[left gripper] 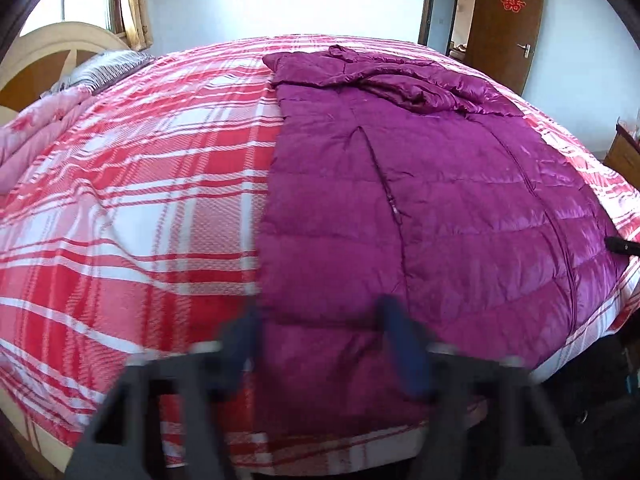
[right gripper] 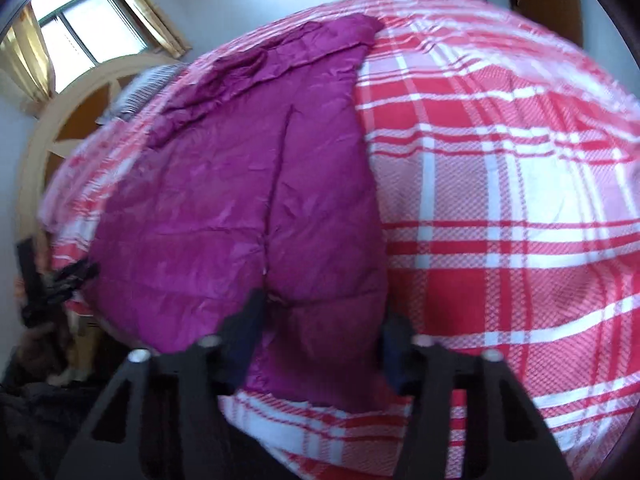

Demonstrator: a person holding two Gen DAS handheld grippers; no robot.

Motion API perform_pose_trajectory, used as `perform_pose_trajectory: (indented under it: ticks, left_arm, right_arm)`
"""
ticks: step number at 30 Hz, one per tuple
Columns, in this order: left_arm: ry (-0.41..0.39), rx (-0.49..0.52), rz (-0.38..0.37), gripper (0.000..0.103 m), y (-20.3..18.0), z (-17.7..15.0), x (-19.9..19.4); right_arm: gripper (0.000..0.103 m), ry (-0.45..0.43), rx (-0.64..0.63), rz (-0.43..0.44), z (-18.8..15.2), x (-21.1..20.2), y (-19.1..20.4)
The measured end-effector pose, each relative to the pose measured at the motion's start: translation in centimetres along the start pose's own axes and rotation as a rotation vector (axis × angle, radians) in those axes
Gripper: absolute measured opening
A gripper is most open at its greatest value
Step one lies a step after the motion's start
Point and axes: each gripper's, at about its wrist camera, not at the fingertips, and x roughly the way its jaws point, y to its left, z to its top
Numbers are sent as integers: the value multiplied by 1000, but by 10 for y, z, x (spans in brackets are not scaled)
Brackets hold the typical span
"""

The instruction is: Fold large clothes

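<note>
A magenta quilted down jacket (left gripper: 460, 200) lies flat on a red and white plaid bed cover (left gripper: 140, 200), with a sleeve folded across its far end. My left gripper (left gripper: 320, 320) is at the jacket's near left corner, blurred, its fingers apart with the hem between them. In the right wrist view my right gripper (right gripper: 324, 316) straddles the near right corner of the jacket (right gripper: 224, 208), also with a gap between the fingers, and the fabric fills that gap. I see no pinched fold in either. The left gripper's dark body (right gripper: 52, 284) shows at the jacket's other corner.
A curved wooden headboard (left gripper: 52, 52), a striped pillow (left gripper: 108, 64) and a pink quilt (left gripper: 36, 132) are at the bed's left end. A brown door (left gripper: 508, 28) stands open beyond the bed. A wooden cabinet (left gripper: 624, 152) sits at the right. The curtained window (right gripper: 80, 20) is above the headboard.
</note>
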Motion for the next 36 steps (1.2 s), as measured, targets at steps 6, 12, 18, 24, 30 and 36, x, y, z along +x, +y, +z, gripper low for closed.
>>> perform_pose_trajectory:
  ticks: [6,12,18,24,30,36]
  left_arm:
    - [-9,-50,-130,4,12,6,-19]
    - [-118,-107,-327,3,23,18,-84]
    - [-252,-103,-452,3,22,37,-151]
    - [-330,-99,-497,3,22,63,-169]
    - [-335,-143,-505,3,43,126,-122]
    - [-300,-184,-461,3,61,196,-49]
  right_arm:
    - [10,-21,-4,37,-9,-19,3]
    - [9,-88,-6,110,-16,-59,14]
    - [7,-176,2,247,-17,-118,24]
    - [7,-334,-1,326,12,-173,29]
    - [7,-404,60,332,83,-163,13]
    - [7,-410,120,278,165,-125,-6]
